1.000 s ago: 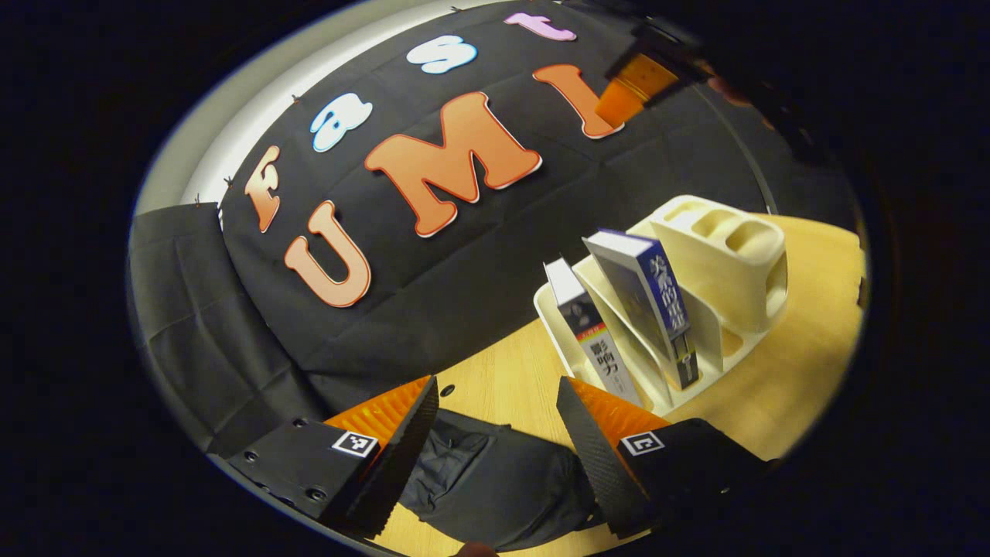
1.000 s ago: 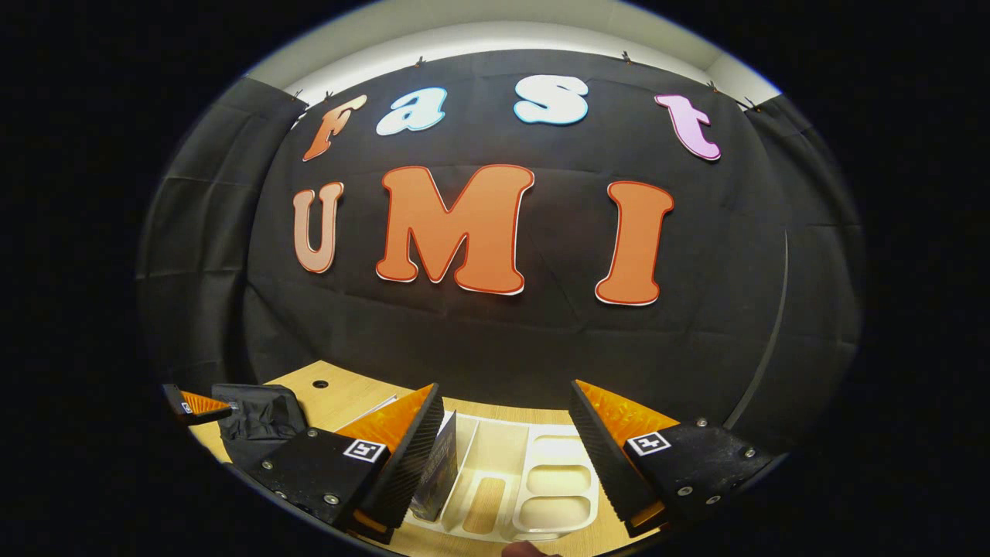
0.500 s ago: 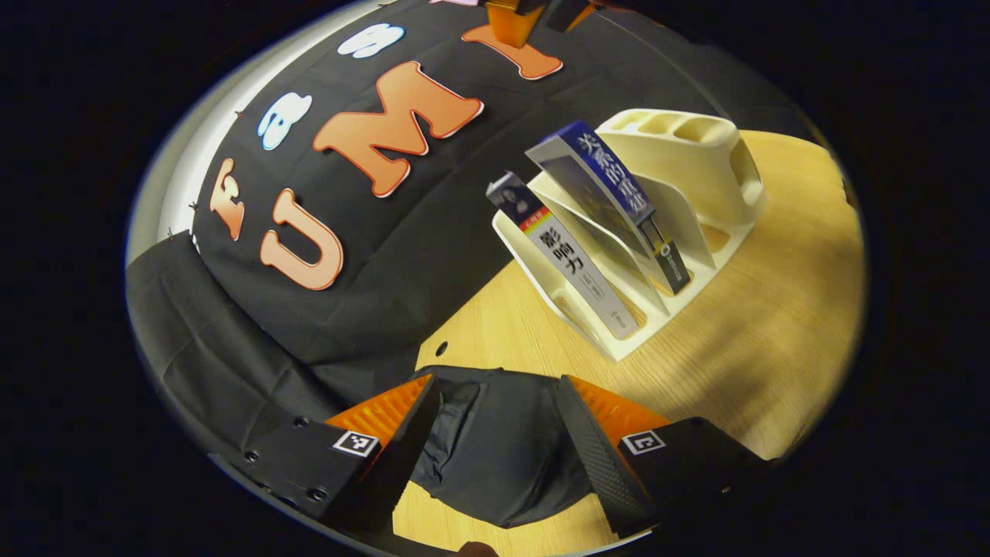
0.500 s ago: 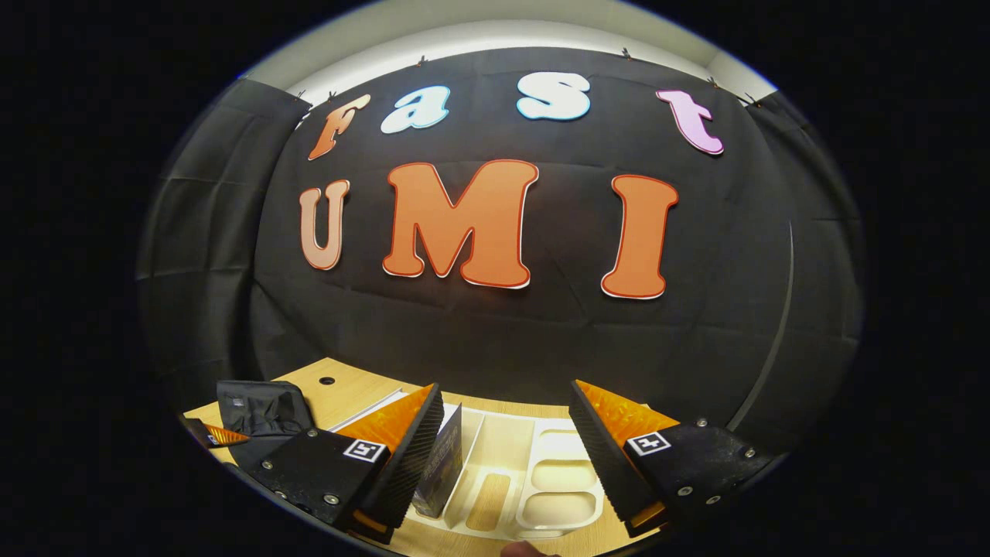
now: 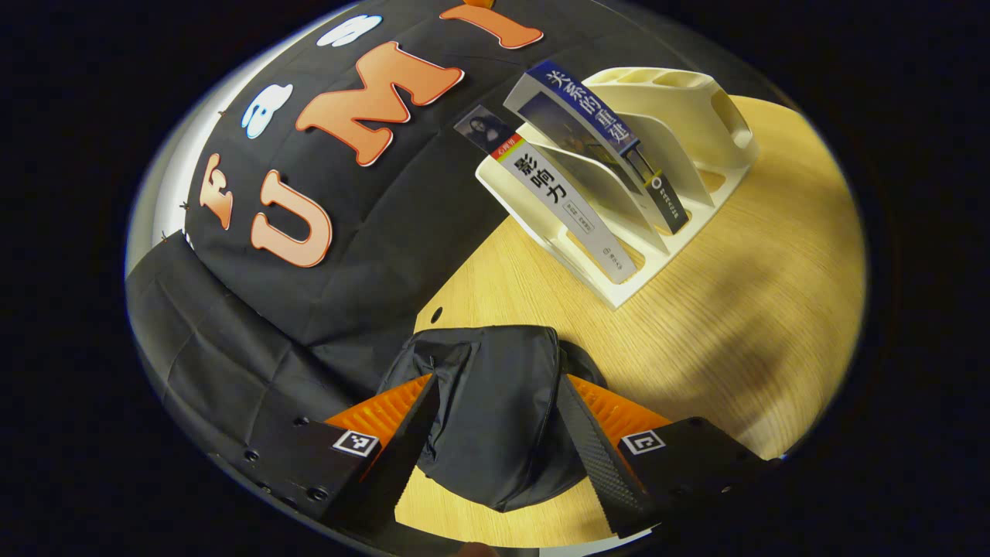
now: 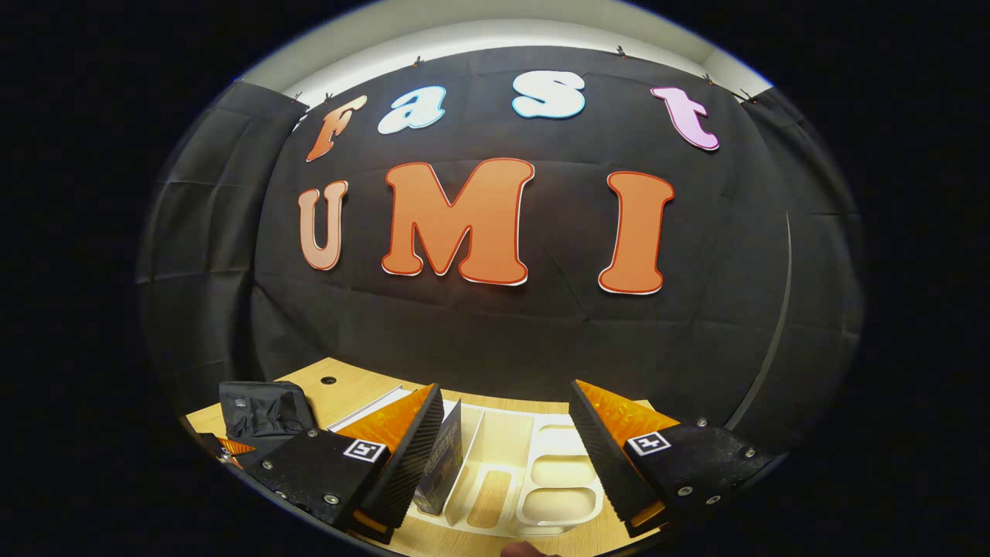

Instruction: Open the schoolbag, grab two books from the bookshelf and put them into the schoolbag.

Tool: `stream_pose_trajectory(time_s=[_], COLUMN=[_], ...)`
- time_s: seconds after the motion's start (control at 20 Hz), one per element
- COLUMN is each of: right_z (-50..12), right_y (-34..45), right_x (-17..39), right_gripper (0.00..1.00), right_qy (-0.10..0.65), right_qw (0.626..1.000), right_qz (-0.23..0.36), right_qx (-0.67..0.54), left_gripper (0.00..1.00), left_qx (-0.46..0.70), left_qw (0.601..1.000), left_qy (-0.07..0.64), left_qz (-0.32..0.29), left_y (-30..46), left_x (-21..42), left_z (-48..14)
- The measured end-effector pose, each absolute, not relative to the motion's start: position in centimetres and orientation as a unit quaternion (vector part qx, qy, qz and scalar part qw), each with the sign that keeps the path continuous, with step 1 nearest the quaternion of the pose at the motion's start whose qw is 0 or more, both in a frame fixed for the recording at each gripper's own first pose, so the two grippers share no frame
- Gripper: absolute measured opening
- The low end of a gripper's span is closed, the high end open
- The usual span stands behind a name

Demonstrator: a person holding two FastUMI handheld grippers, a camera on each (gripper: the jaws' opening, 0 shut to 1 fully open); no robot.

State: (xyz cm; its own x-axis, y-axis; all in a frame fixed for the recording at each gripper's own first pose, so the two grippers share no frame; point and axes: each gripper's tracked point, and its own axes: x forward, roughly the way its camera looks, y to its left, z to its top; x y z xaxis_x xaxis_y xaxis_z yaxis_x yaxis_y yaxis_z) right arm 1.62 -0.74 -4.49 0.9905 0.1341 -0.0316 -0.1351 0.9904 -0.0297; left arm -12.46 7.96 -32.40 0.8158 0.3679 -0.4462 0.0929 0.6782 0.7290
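The black schoolbag (image 5: 495, 418) lies slumped on the wooden table, its zip shut as far as I can see. My left gripper (image 5: 495, 383) is open just above it, one finger on each side of the bag's top. Behind stands a cream bookshelf (image 5: 696, 116) holding a white-spined book (image 5: 564, 209) and a blue-spined book (image 5: 592, 104), both leaning. In the right gripper view, my right gripper (image 6: 504, 391) hovers open above the bookshelf (image 6: 541, 480), with the blue book (image 6: 442, 464) beside its left finger. The schoolbag (image 6: 259, 410) sits at the far left.
The wooden table (image 5: 735, 309) spreads to the right of the bag and in front of the shelf. A small round hole (image 5: 437, 315) marks the tabletop near the black cloth wall. The shelf's right end has several pen pockets (image 5: 673, 77).
The left gripper has tipped down and come in over the schoolbag, which now lies between its fingers. The right gripper has hardly moved above the shelf.
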Motion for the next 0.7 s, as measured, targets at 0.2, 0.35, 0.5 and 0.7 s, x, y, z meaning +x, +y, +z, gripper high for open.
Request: stream_pose_trajectory(time_s=[0.2,0.35,0.5,0.7], right_z=[-4.4,-4.4,-4.6,-4.4], right_y=[-1.0,-1.0,-1.2,-1.6], right_x=[1.7,1.8,1.9,2.2], right_gripper=[0.97,0.97,0.97,0.97], right_qy=[0.014,0.014,0.015,0.016], right_qw=[0.997,0.997,0.997,0.997], right_qz=[0.068,0.071,0.072,0.073], right_qx=[-0.015,-0.016,-0.018,-0.015], left_gripper=[0.98,0.97,0.97,0.96], left_qx=[0.400,0.410,0.430,0.444], left_qw=[0.856,0.845,0.837,0.827], left_qy=[0.315,0.329,0.320,0.322], left_qz=[0.090,0.098,0.105,0.126], left_y=[9.4,10.3,11.2,12.6], left_x=[-12.7,-13.4,-12.9,-12.1], left_z=[-34.6,-35.7,-35.8,-36.0])
